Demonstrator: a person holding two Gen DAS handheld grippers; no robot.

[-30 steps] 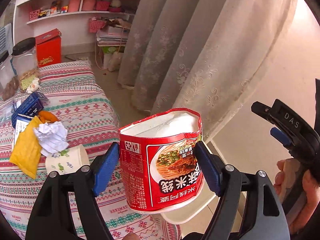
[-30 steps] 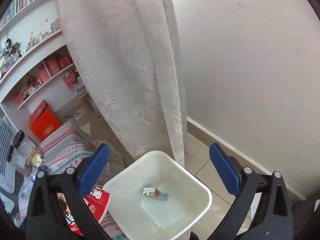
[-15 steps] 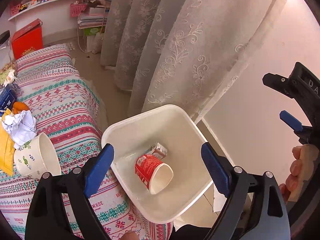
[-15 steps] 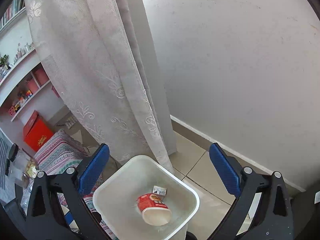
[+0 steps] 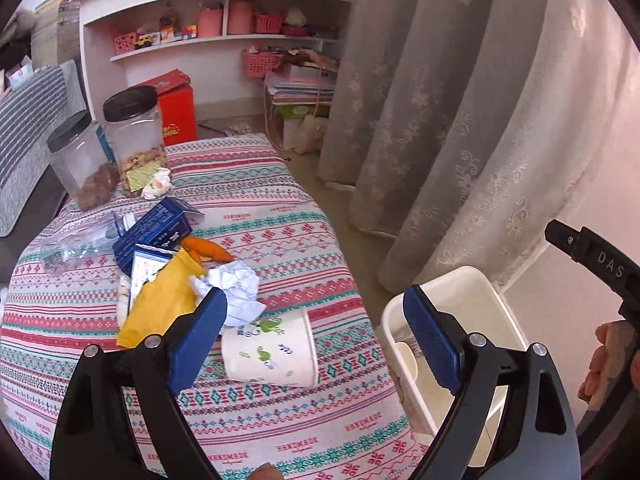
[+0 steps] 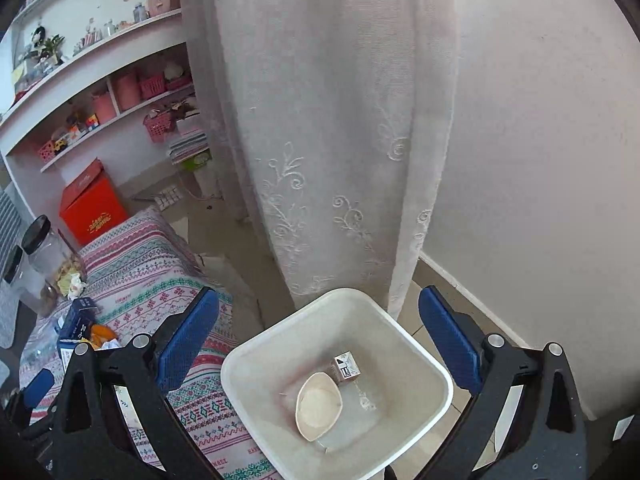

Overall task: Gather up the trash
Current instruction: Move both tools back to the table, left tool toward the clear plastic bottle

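My left gripper (image 5: 314, 295) is open and empty above the patterned tablecloth (image 5: 280, 208), just over a frog-print paper cup (image 5: 272, 350) lying on its side. Behind the cup lie crumpled white paper (image 5: 236, 288), a yellow packet (image 5: 160, 304), a blue box (image 5: 152, 232) and an orange scrap (image 5: 206, 250). The white bin (image 6: 248, 364) stands on the floor beside the table. It holds the noodle cup (image 6: 320, 404) and a small carton (image 6: 346, 366). My right gripper (image 6: 320, 296) hovers open and empty over the bin.
Two black-lidded jars (image 5: 132, 136) stand at the table's far left. A lace curtain (image 6: 328, 140) hangs right behind the bin, with a bare wall (image 6: 540, 160) to its right. A red box (image 5: 176, 104) and shelves (image 5: 208, 40) are at the back.
The left gripper let go of the red noodle cup, which fell into the bin. It then swung left, back over the table's trash. The right gripper stayed open over the bin.
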